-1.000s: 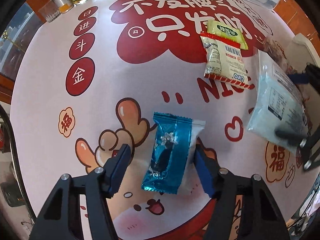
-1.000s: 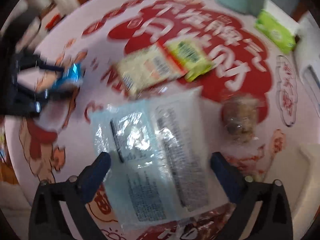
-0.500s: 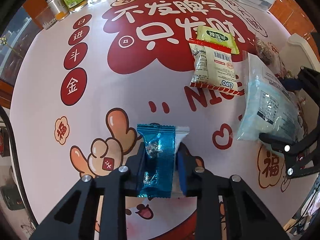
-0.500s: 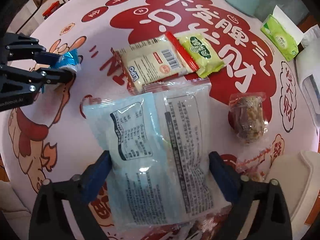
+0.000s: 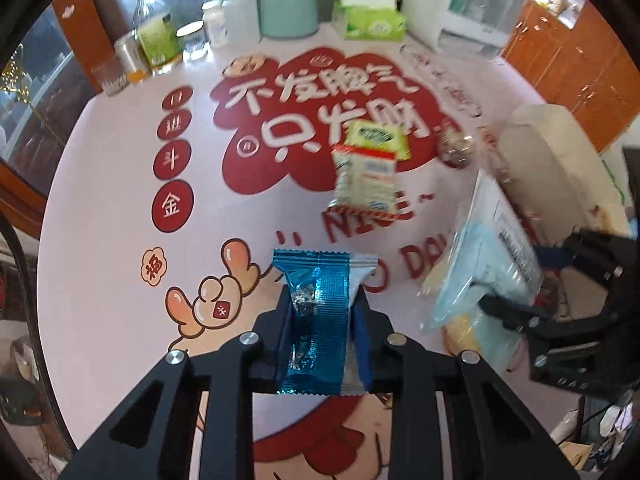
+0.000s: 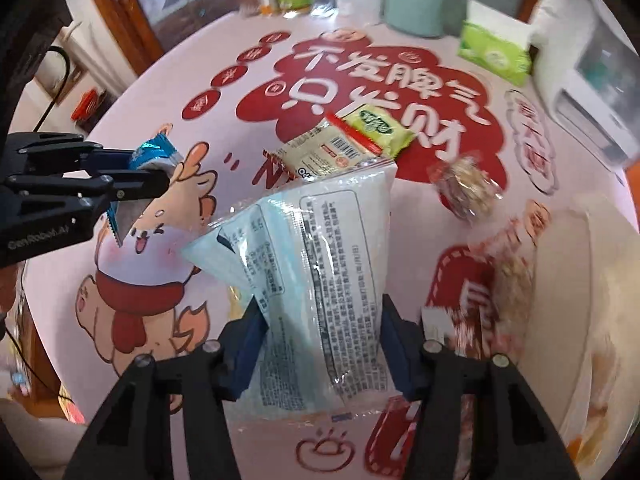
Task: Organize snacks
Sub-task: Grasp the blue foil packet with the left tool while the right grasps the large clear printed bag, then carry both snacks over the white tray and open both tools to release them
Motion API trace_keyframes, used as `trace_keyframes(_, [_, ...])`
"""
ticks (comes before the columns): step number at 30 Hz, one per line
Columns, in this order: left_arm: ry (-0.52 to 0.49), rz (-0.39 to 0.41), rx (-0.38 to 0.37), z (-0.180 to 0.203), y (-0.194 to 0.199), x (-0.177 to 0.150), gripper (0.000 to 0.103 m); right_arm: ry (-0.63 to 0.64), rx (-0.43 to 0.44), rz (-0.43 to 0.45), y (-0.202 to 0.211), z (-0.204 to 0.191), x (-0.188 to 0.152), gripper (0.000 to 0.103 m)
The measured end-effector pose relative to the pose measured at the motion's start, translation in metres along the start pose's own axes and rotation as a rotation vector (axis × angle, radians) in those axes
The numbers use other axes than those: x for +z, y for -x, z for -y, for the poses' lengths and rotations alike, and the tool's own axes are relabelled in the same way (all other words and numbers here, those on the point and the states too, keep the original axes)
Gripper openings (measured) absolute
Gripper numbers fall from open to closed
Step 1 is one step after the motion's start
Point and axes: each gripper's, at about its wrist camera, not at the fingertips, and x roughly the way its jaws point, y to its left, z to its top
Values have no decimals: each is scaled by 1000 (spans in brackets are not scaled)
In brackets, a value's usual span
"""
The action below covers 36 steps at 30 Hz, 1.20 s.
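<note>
My left gripper (image 5: 324,300) is shut on a blue foil snack packet (image 5: 316,276) and holds it above the printed tablecloth; the right wrist view shows it at the left (image 6: 154,152). My right gripper (image 6: 320,312) has its jaws closing, and its pads squeeze a large pale-blue clear bag (image 6: 320,232) that hangs crumpled off the table. The same bag (image 5: 480,252) shows at the right of the left wrist view. On the cloth lie a cream packet with red edges (image 6: 324,152), a green packet (image 6: 376,128) and a clear-wrapped brown snack (image 6: 464,188).
A white tray (image 6: 580,280) stands at the table's right edge with blurred snacks beside it. Along the far edge stand a green tissue pack (image 5: 368,24), a mint canister (image 5: 288,8), bottles and jars (image 5: 156,40) and a white appliance (image 5: 472,4).
The left gripper closed on the blue packet and lifted it. The right gripper narrowed onto the big bag and raised it, crumpling it. Both views now sit higher above the table.
</note>
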Motion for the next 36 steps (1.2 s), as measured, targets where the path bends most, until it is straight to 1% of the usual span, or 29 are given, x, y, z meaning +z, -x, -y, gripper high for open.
trace_keyframes(5, [-43,58,-39,18,38,-14,24,-59,-9,36,28,-12,-33,53])
trace_keyframes(9, [-100,84,-59,37,57,-25,24,-85,-51,71,51,-31,-61,53])
trace_keyframes(16, [-222,136,-159,88,89,-41,24,-231,-131,128,96,-34,-109,53])
trace_keyframes(18, [-246,155,-194,104,97,-42,24,-274,-169,142,110,-30,-121,53])
trace_keyframes(22, [-267,182,-271,131,111,-44,24,-360,-268,160,137,-14,-142,53])
trace_keyframes(24, [-267,187,-291,143,117,-43,24,-377,-312,177,149,-6,-148,54])
trace_keyframes(27, [-266,190,-308,166,128,-39,24,-398,-337,212,166,13,-153,54])
trace_keyframes(29, [-269,199,-296,178,132,-34,24,-421,-338,247,178,32,-155,54])
trace_keyframes(32, [-257,232,-259,201,139,-20,24,-437,-351,281,191,60,-153,54])
trace_keyframes(36, [-220,263,-234,236,146,6,24,-420,-344,298,211,106,-149,54])
